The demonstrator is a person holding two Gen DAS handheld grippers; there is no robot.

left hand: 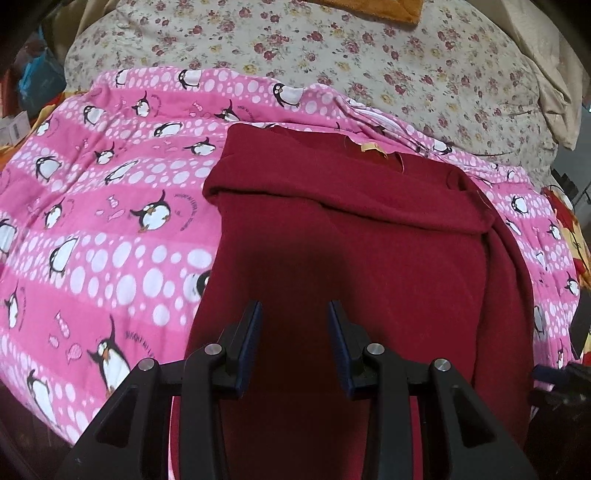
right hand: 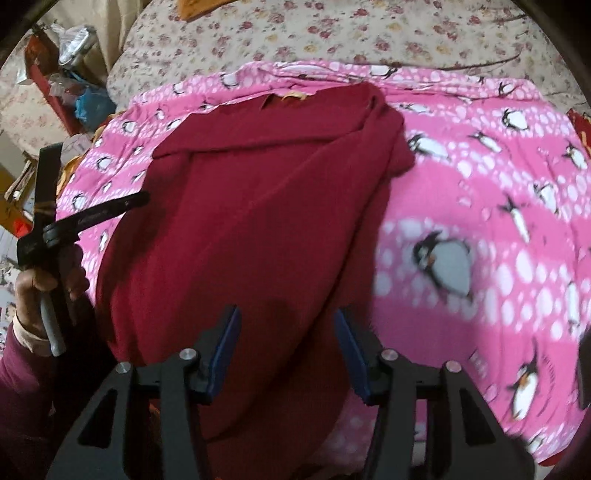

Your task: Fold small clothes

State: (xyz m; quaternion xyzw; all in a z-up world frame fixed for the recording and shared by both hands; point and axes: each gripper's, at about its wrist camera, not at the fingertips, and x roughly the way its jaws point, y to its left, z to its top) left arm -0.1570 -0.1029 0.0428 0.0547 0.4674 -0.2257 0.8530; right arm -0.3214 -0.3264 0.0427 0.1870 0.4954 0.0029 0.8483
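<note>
A dark red top (left hand: 351, 240) lies on a pink penguin-print blanket (left hand: 110, 206), collar and yellow label (left hand: 373, 149) at the far end, its sleeves folded in across the chest. My left gripper (left hand: 295, 314) is open and empty, hovering over the garment's near part. In the right wrist view the same red top (right hand: 251, 221) lies at centre left on the blanket (right hand: 480, 229). My right gripper (right hand: 286, 321) is open and empty above the garment's near right edge. The left gripper's handle and the hand holding it (right hand: 48, 258) show at the left.
A floral quilt (left hand: 369, 55) covers the bed beyond the blanket, with an orange cloth (left hand: 373, 9) at the far edge. Cluttered shelves and bags (right hand: 66, 74) stand to the far left of the bed. A red and yellow cloth (left hand: 572, 229) lies at the right.
</note>
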